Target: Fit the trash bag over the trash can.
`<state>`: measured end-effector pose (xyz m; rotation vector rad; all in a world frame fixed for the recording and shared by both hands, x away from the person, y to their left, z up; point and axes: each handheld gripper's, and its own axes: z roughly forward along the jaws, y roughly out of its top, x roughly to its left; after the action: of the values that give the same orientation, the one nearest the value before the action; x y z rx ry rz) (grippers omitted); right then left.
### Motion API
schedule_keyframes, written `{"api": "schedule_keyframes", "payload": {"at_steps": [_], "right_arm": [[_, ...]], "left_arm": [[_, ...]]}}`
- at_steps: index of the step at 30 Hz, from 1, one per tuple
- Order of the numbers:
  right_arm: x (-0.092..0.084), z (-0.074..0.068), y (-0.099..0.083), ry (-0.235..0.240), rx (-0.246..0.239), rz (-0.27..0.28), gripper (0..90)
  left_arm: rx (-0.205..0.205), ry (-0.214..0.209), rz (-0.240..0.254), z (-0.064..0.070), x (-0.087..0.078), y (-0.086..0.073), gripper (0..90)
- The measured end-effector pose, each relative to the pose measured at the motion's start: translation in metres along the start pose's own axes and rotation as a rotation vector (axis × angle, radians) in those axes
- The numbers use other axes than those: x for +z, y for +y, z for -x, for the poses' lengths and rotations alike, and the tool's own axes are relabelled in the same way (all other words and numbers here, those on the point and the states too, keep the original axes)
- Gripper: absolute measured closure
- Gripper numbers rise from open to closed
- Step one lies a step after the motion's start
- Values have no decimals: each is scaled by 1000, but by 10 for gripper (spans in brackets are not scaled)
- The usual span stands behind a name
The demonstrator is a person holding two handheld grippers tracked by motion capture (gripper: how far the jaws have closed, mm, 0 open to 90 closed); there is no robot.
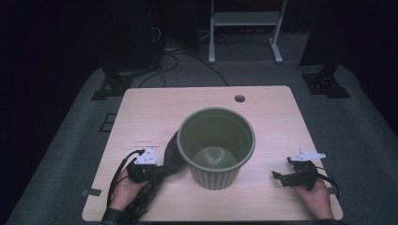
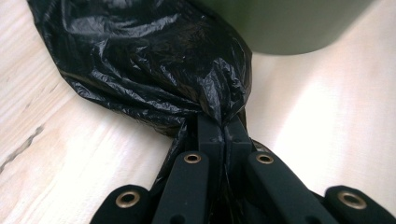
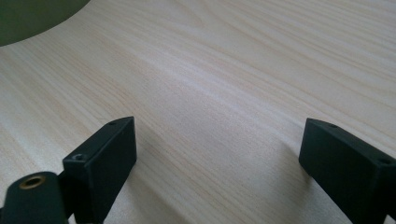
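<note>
Pale wooden table (image 1: 141, 117), dark room. Left gripper (image 1: 149, 169) is clamped on a black plastic bag (image 2: 144, 60) lying just left of the green bin (image 1: 216, 145), touching its wall. Right gripper (image 1: 287, 173) rests with jaws apart, holding nothing. Risk: thin film may slip or tear under pull, or drag against the bin and tip it. The bag's long axis runs from table's near-left edge toward the bin.

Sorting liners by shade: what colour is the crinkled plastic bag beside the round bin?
Glossy black; the crinkled plastic bag shows best in the left gripper view.
</note>
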<state>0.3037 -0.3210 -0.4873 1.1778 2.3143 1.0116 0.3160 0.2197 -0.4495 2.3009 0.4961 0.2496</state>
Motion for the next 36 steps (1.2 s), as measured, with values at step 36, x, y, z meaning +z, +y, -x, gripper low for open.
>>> {"api": "schedule_keyframes", "payload": {"at_steps": [36], "right_arm": [[0, 0, 0, -6, 8, 0, 99]], "left_arm": [[265, -272, 416, 11, -88, 66, 883]]}}
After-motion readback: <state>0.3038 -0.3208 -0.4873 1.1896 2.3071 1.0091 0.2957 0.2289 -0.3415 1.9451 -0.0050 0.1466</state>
